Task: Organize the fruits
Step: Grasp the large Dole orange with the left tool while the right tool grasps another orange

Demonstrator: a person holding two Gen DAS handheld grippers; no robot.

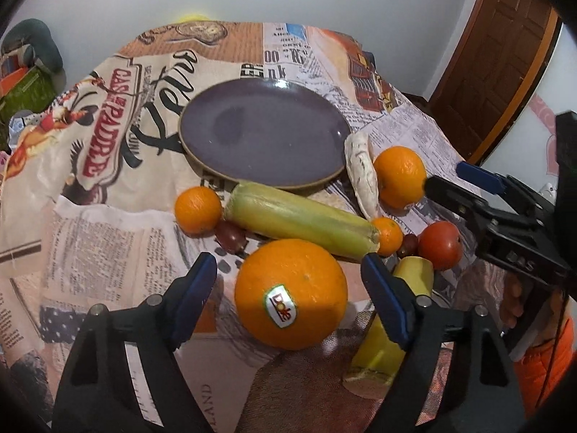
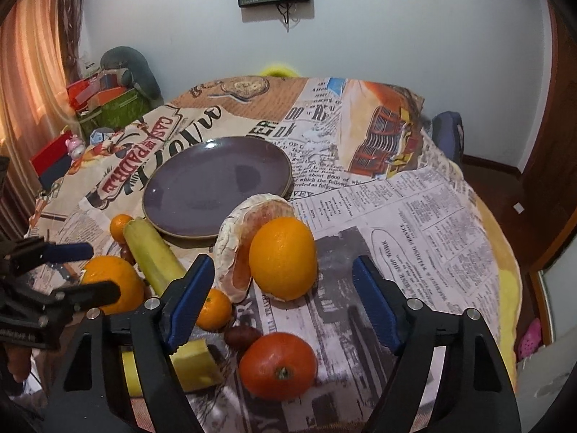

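An empty purple plate [image 1: 265,130] [image 2: 216,184] sits mid-table. My left gripper [image 1: 290,288] is open around a large Dole-stickered orange [image 1: 290,294], apart from it on both sides. My right gripper [image 2: 283,301] is open, its blue pads either side of an orange [image 2: 283,258] beside a peeled pomelo piece [image 2: 249,231]. A red tomato [image 2: 277,364] [image 1: 440,245] lies just below it. A green sugarcane stick [image 1: 299,218] [image 2: 153,252], small oranges [image 1: 198,209] [image 1: 387,234] and another orange [image 1: 398,176] lie around.
A newspaper-print cloth [image 2: 414,223] covers the round table. A second yellow-green stick [image 1: 389,324] [image 2: 194,364] and brown dates [image 1: 230,238] [image 2: 241,337] lie near the front. Boxes and toys [image 2: 101,104] stand off the left; a wooden door [image 1: 497,57] is at right.
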